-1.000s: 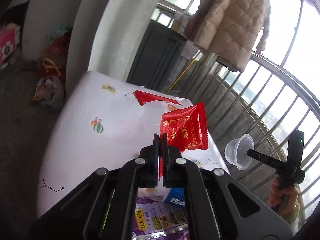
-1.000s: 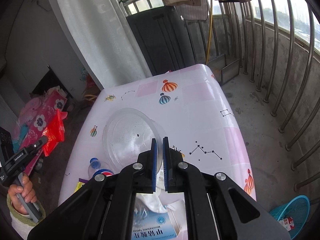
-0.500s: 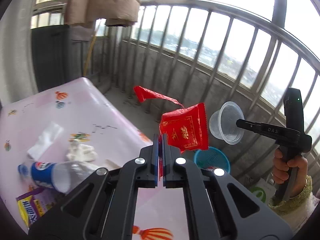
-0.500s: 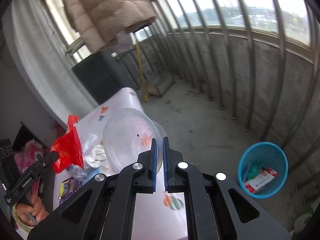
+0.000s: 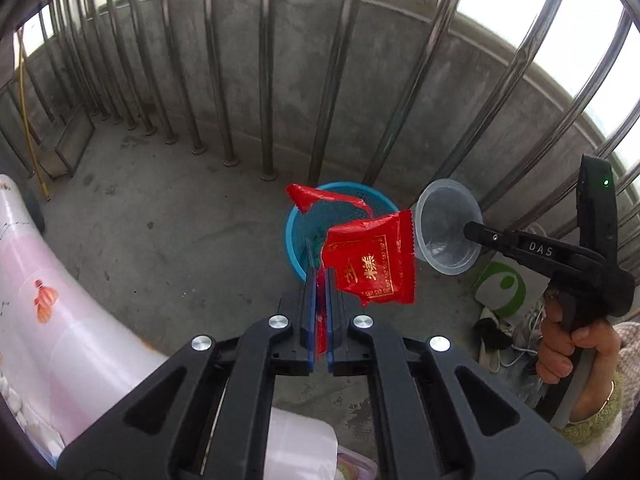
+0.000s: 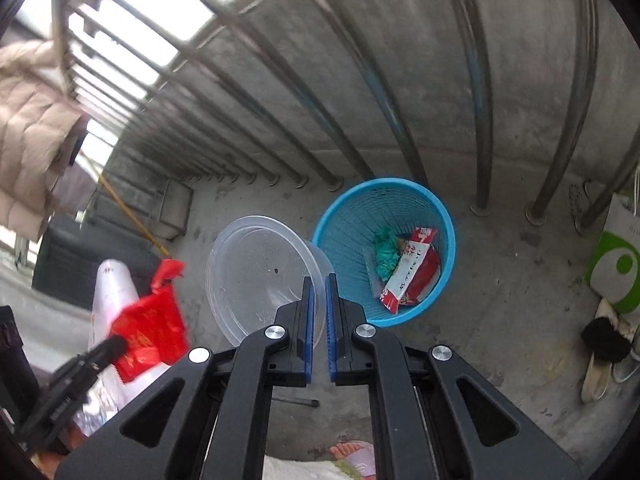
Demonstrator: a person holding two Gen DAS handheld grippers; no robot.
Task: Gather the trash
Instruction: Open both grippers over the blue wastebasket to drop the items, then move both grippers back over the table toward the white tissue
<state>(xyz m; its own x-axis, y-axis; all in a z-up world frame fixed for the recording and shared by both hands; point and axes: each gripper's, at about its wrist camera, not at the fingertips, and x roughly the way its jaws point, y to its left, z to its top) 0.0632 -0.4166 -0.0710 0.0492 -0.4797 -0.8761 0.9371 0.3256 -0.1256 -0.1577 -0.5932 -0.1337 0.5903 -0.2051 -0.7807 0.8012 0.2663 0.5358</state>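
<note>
Above the blue basket [image 6: 446,240], the left gripper [image 5: 319,280] pinches a red wrapper [image 5: 370,264] with gold writing, and the right gripper [image 6: 319,284], marked "DAS", clamps a clear cup [image 6: 256,276].

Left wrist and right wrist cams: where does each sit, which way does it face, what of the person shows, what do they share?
Left wrist: on the left hand-held gripper, looking down at the blue basket; it pinches a red wrapper; the person's right hand shows.
Right wrist: on the right hand-held gripper, facing down at the floor; it grips a clear plastic bowl; no hand clearly visible.
Shared: basket, wrapper, bowl, railing bars.
</note>
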